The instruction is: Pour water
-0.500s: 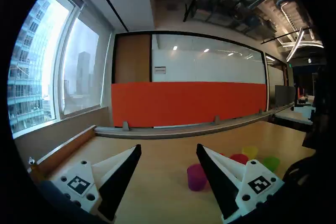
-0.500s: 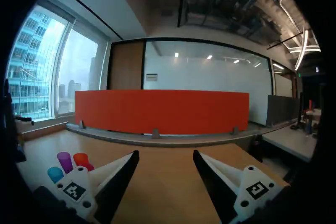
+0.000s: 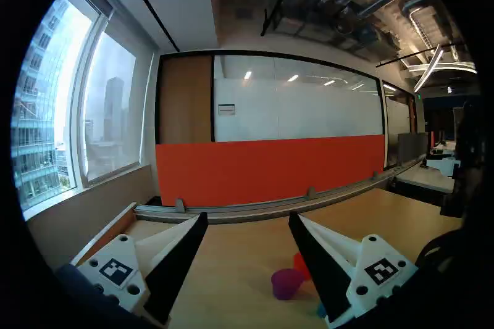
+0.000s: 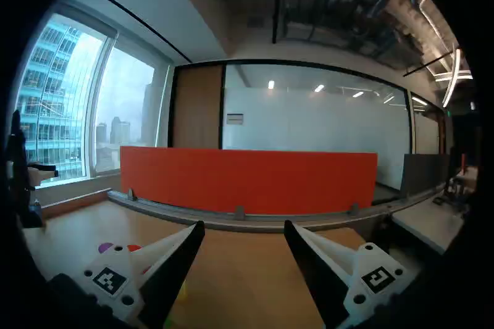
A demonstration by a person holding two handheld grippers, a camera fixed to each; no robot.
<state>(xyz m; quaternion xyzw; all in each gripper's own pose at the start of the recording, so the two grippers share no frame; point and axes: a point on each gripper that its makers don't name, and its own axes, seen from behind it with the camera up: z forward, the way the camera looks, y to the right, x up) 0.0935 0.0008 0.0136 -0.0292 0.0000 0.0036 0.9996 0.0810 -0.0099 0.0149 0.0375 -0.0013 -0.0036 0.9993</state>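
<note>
The left gripper (image 3: 247, 249) hangs wide open and empty over the desk (image 3: 234, 292). Ahead of it a purple cup (image 3: 287, 283) stands beside its right finger, with a red cup (image 3: 300, 264) just behind, partly hidden by that finger. The right gripper (image 4: 244, 255) is also wide and empty, facing the orange divider (image 4: 247, 178) along the desk's far edge.

Upright purple cup (image 3: 287, 283) on wooden desk (image 3: 247, 255), red cup (image 3: 300, 263) just behind
</note>
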